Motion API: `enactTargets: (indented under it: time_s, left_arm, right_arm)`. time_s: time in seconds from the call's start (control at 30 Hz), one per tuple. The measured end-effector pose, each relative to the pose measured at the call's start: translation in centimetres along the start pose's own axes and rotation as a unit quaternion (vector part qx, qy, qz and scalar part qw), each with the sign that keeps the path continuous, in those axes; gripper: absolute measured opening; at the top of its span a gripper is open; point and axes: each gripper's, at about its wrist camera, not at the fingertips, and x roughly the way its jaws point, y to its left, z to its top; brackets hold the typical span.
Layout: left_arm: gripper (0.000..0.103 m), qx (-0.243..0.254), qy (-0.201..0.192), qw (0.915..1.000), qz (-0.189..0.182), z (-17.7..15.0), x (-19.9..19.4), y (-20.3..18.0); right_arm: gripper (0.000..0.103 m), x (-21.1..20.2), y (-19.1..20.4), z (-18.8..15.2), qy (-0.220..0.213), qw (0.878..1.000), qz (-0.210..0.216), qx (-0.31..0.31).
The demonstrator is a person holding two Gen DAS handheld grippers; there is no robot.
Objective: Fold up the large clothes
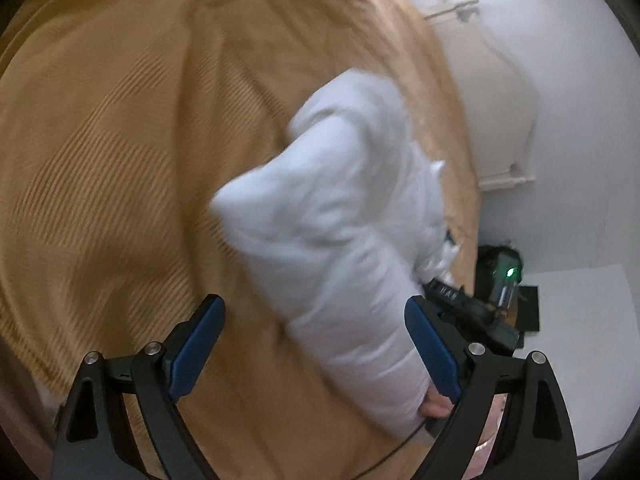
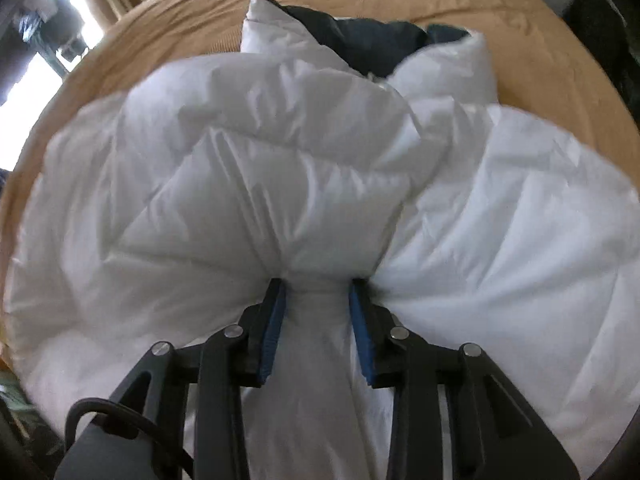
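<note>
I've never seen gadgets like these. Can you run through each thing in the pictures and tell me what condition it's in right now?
Left gripper: open, fingers spread wide, holding nothing.
Right gripper: shut on a bunched pinch of the white puffer jacket.
White puffer jacket: crumpled, not yet folded, dark lining showing at the far end.
Tan bedspread: spread out under the jacket, lightly wrinkled.

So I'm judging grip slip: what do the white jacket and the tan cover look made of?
Jacket: looks like a thin, smooth synthetic shell over puffy fill, with a slight sheen, quilted seams and crisp creases where the right gripper pinches it. Cover: soft matte fabric with fine ribbing, possibly corduroy or a knit.
</note>
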Motion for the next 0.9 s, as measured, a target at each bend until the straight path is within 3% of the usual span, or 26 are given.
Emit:
enactTargets:
  time_s: [0.1, 0.23, 0.37, 0.43, 0.47, 0.57, 0.67, 0.77, 0.9]
  left_arm:
    - [0.094, -0.001, -0.007, 1.0000, -0.005, 0.7, 1.1, -1.2]
    - [0.099, -0.034, -0.015, 0.9993, 0.000, 1.8, 2.9, -0.9]
    - [0.098, -0.078, -0.011, 0.9969, 0.003, 2.3, 4.5, 0.8]
    - [0.084, -0.083, -0.026, 0.9962, 0.011, 2.4, 4.5, 0.8]
    - [0.059, -0.078, -0.030, 0.9963, 0.022, 2.4, 4.4, 0.7]
    - [0.041, -0.072, -0.026, 0.9970, 0.007, 2.3, 4.7, 0.9]
    - [0.032, -0.063, -0.026, 0.9976, 0.017, 2.4, 4.7, 0.6]
    - [0.027, -0.062, -0.028, 0.9974, 0.026, 2.2, 4.8, 0.3]
    - [0.027, -0.065, -0.027, 0.9973, 0.020, 2.2, 5.2, 0.2]
  right_arm:
    - [0.033, -1.3, -0.2, 0.8, 0.005, 1.000, 0.010, 0.017]
    - [0.033, -5.8, -0.3, 1.1, -0.045, 0.999, 0.027, 0.012]
    - [0.033, -7.1, 0.6, 2.9, -0.060, 0.998, 0.026, 0.001]
    - [0.033, -6.5, 1.2, 4.4, -0.055, 0.998, 0.037, -0.002]
    - [0.033, -5.9, 1.6, 4.8, -0.049, 0.998, 0.043, -0.002]
    - [0.033, -1.4, 2.0, 5.7, 0.008, 0.999, 0.048, 0.013]
    - [0.032, 3.2, 1.0, 5.8, 0.046, 0.996, 0.064, 0.046]
    - [0.030, 3.4, 1.1, 6.5, 0.056, 0.995, 0.059, 0.053]
    - [0.028, -1.5, 1.3, 9.2, -0.016, 0.994, 0.086, 0.072]
